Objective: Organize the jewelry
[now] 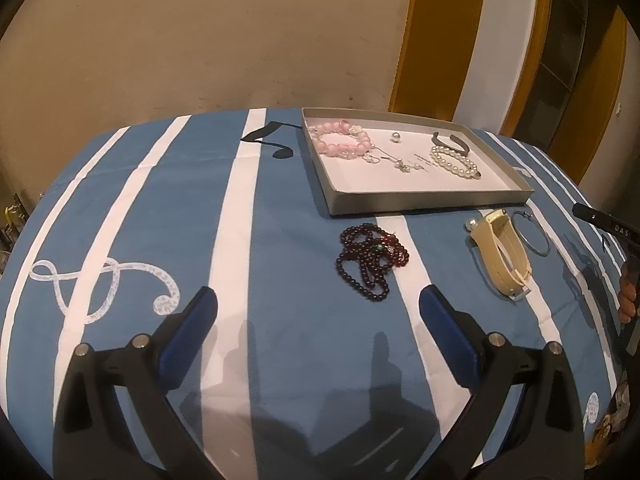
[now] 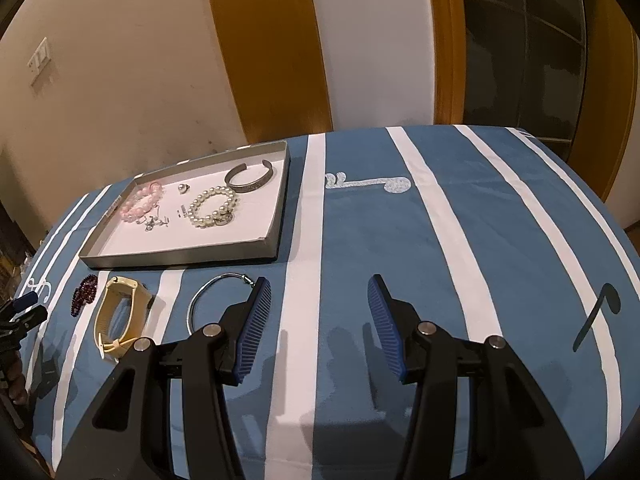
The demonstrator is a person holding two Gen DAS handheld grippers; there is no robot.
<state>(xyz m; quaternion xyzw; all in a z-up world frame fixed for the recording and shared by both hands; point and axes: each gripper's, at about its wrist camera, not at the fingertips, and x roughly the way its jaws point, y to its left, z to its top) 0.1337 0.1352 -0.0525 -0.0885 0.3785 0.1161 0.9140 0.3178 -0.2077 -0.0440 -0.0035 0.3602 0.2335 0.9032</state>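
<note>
We hold both grippers low over the cloth [image 1: 280, 240], pointing forward across the table. Our left gripper [image 1: 318, 304] has its jaws spread wide and holds nothing; our right gripper [image 2: 319, 300] is likewise wide and bare.

From the left wrist, the red beads [image 1: 372, 258] lie in a heap on the cloth just ahead of the gap between the fingers, slightly toward the right finger and apart from both. Further right lie the watch [image 1: 502, 254] and, just beside it, the hoop [image 1: 532, 234], near the tray's front wall. A small pearl piece [image 1: 471, 224] sits touching or nearly touching the watch's far end; we cannot tell which.

From the right wrist, the hoop [image 2: 208, 300] lies just left of our left finger, its clasp end close beside the fingertip. The watch [image 2: 120, 312] lies further left, and the red beads [image 2: 84, 292] beyond it.

The tray [image 2: 180, 258] sits on the cloth ahead and left of the right gripper. In it we count one pink bracelet [image 2: 142, 200], one pearl bracelet [image 2: 212, 206], one cuff [image 2: 250, 176], one round stud [image 2: 183, 188] and a small tangle of fine silver pieces [image 2: 154, 222] too small to count.

Outside the tray we count four pieces.
</note>
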